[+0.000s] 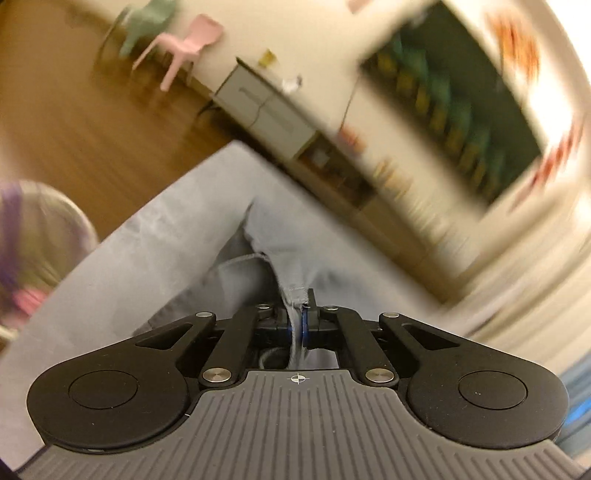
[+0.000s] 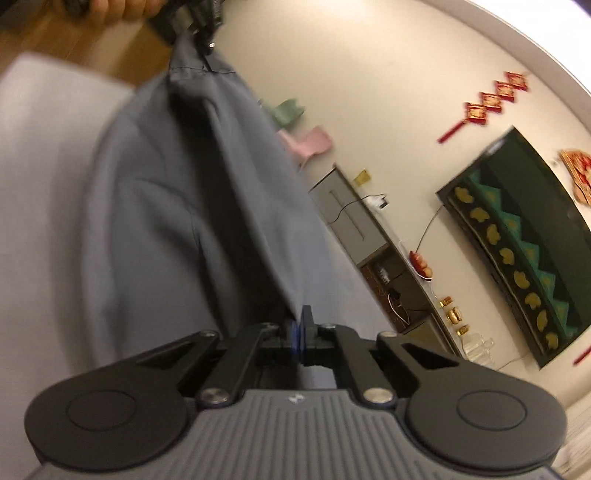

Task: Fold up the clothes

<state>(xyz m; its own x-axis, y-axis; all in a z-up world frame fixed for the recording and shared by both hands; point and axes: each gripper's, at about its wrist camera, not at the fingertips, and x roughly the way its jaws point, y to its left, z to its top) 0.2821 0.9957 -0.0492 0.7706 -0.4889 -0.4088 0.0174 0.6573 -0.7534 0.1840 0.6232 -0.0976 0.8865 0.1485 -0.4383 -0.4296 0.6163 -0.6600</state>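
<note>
The grey garment (image 2: 192, 206) hangs stretched between the two tools, its long axis running in the right wrist view from the near grip at 6 o'clock up to the far grip at 11 o'clock, so it points away and slightly left across the pale grey surface (image 2: 40, 177) beneath it. The right gripper (image 2: 298, 328) has its jaws pressed together on a corner of the cloth, and the left gripper (image 2: 195, 26), seen far off at the top of that view with a hand (image 2: 122, 7) above it, pinches the opposite hemmed edge. In the left wrist view the left gripper (image 1: 301, 314) is likewise clamped on a stitched hem, the fabric (image 1: 291, 243) running out from 6 o'clock toward 12 o'clock and sagging onto the surface (image 1: 147, 240). The cloth is thin, smooth woven stuff, matte blue-grey, falling in long soft folds with a deep dark crease down its middle; a seam line shows near the far end. The surface looks like a soft, faintly mottled cover with a rounded edge. Beyond it lie a brown wooden floor (image 1: 74, 122), a cream wall (image 2: 369, 92), a low grey cabinet (image 2: 351, 218) toward 2 o'clock, a pink chair (image 1: 184, 44) and a green one beside it, a dark screen (image 2: 517, 240) at 3 o'clock and a red hanging ornament (image 2: 487, 103) above it; the left view is heavily blurred
</note>
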